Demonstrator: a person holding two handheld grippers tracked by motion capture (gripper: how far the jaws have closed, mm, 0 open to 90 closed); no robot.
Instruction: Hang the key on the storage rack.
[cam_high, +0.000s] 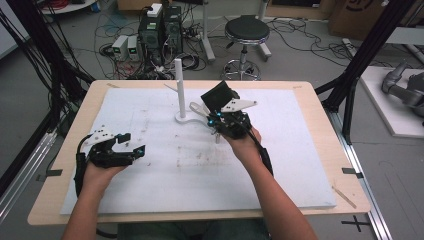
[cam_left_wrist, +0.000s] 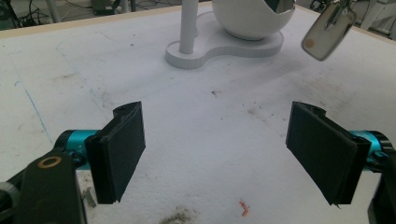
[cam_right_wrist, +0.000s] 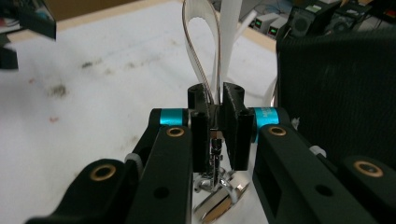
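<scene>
White mat (cam_high: 150, 165), left gripper (cam_high: 131, 143) spread low, right gripper (cam_high: 216, 121) raised, pinching strap (cam_right_wrist: 201, 56) beside stand (cam_high: 180, 92).

Both grippers are black, with teal rings and small brass screws. The left gripper (cam_high: 131, 142) has flat black pads (cam_left_wrist: 122, 150), and so does the right gripper (cam_high: 218, 121). Each carries a grey three-cornered plate and a black cable. The person's forearms are bare.
</scene>
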